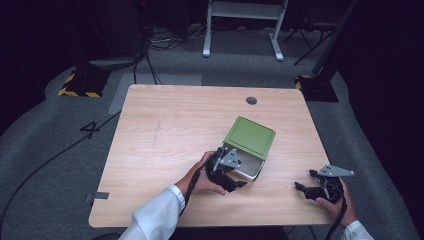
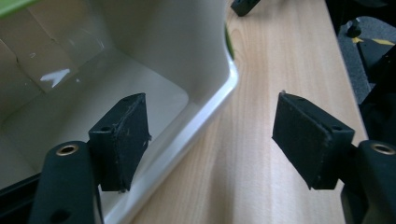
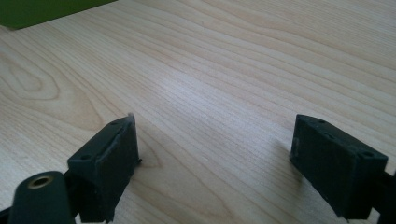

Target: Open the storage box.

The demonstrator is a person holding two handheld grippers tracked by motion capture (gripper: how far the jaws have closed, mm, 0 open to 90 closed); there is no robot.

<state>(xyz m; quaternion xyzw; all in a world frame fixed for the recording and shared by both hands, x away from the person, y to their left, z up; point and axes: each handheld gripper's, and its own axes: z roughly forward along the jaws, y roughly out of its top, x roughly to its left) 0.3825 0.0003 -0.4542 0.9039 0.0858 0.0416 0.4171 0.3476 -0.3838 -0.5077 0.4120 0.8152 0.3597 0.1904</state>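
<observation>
A white box (image 1: 251, 169) stands right of the table's middle, and its green lid (image 1: 250, 136) lies slid toward the far side, leaving the near end uncovered. My left gripper (image 1: 227, 172) is at that near end, open. In the left gripper view, the left gripper (image 2: 210, 135) straddles the box's rim (image 2: 205, 114), one jaw inside the bare white interior (image 2: 70, 107) and one outside over the wood. My right gripper (image 1: 306, 186) hovers open near the front right of the table. The right gripper (image 3: 215, 158) holds nothing, with the lid's green edge (image 3: 37, 11) far off.
The wooden table (image 1: 165, 130) has a round cable hole (image 1: 251, 100) near its far edge. A strip of grey tape (image 1: 100, 196) sits at the front left edge. Behind the table are a white desk frame (image 1: 245, 27) and floor cables.
</observation>
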